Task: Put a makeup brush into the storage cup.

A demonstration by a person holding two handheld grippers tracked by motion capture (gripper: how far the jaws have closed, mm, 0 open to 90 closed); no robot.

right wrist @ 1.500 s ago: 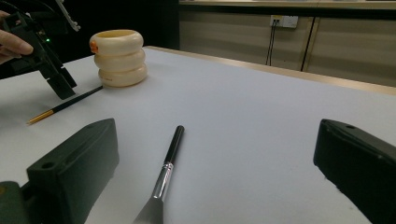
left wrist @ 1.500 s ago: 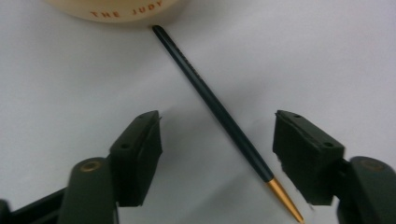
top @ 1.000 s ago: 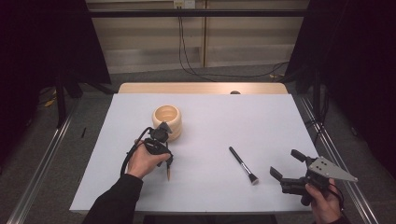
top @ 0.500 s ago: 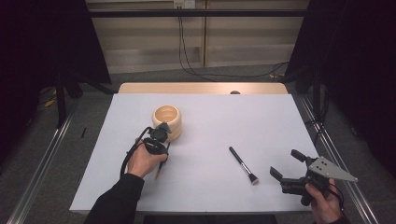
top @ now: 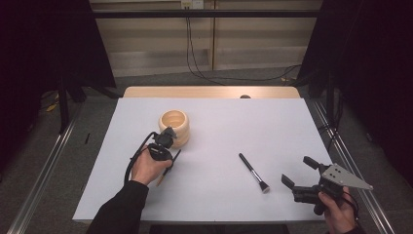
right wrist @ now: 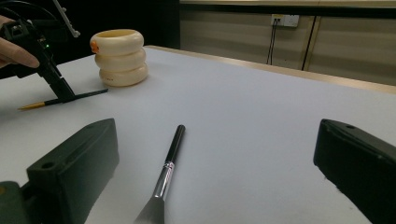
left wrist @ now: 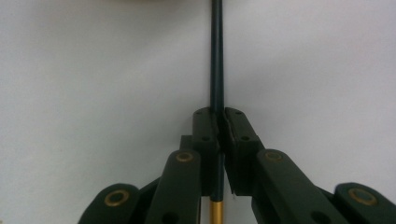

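Observation:
My left gripper (left wrist: 219, 125) has just been closing and is now shut on the thin dark handle of a small brush (left wrist: 216, 56), whose gold end (left wrist: 215, 212) shows between the jaws. From above, that gripper (top: 168, 161) points down at the table just in front of a cream ringed holder (top: 174, 127). The thin brush (top: 169, 166) lies slanted under it. A black makeup brush (top: 253, 171) with a silver ferrule lies right of centre. At the near right my right gripper (top: 299, 173) stands open and holds nothing. Its jaws frame the makeup brush (right wrist: 172, 156) without touching it.
The white table top (top: 234, 122) has a bare wooden strip at its far edge. Black curtains hang at both sides and cables run along the floor behind. In the right gripper view the holder (right wrist: 120, 58) stands beyond the left gripper (right wrist: 51, 79).
The left gripper's jaws have come together on the thin brush handle. Neither hand has shifted, and the makeup brush and holder lie where they were.

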